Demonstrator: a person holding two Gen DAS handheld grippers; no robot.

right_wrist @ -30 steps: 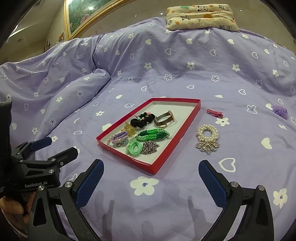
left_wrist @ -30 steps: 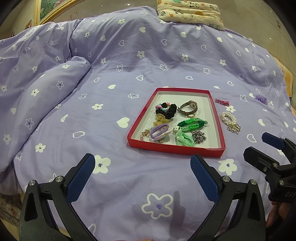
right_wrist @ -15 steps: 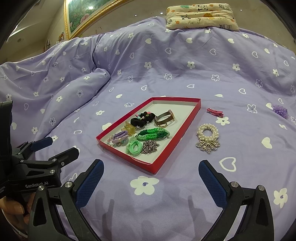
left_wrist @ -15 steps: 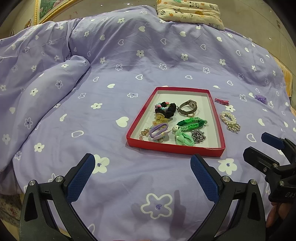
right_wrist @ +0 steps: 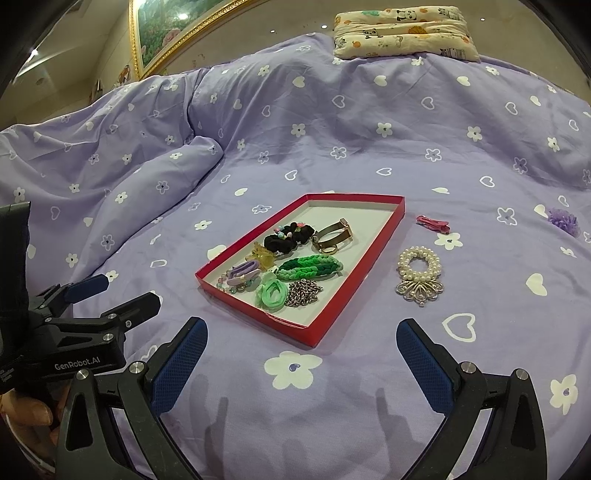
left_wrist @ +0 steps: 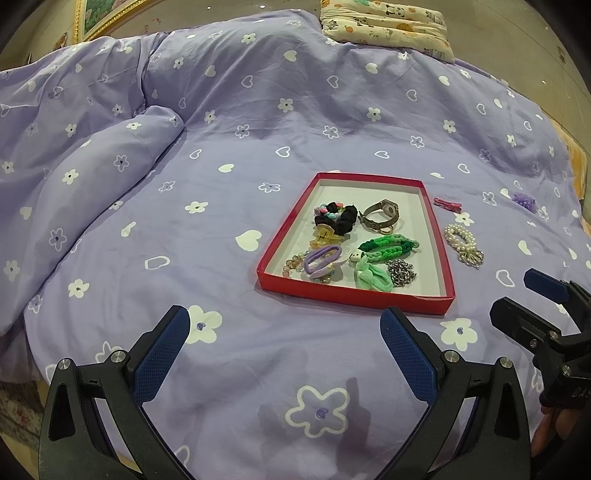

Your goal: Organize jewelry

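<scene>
A shallow red tray (left_wrist: 352, 296) (right_wrist: 352, 286) lies on the purple bedspread and holds a watch (left_wrist: 380, 214), a black scrunchie (left_wrist: 338, 216), a green braided band (right_wrist: 310, 266), a silver chain (right_wrist: 303, 291) and several hair ties. On the spread right of the tray lie a pearl bracelet (right_wrist: 419, 266) (left_wrist: 461, 240), a pink clip (right_wrist: 433, 223) (left_wrist: 447, 204) and a purple flower piece (right_wrist: 562, 219) (left_wrist: 523, 200). My left gripper (left_wrist: 284, 332) hovers open before the tray's near edge. My right gripper (right_wrist: 301, 343) is open too, near the tray's near corner. Both are empty.
A folded duvet (left_wrist: 74, 177) bulges at the left. A patterned pillow (right_wrist: 402, 31) lies at the far end of the bed. A framed picture (right_wrist: 162, 33) hangs on the back wall. A hand (right_wrist: 26, 413) holds the left gripper's handle.
Both views have crept slightly; the tray sits a touch lower and nearer in the left wrist view. Nothing was picked up or released.
</scene>
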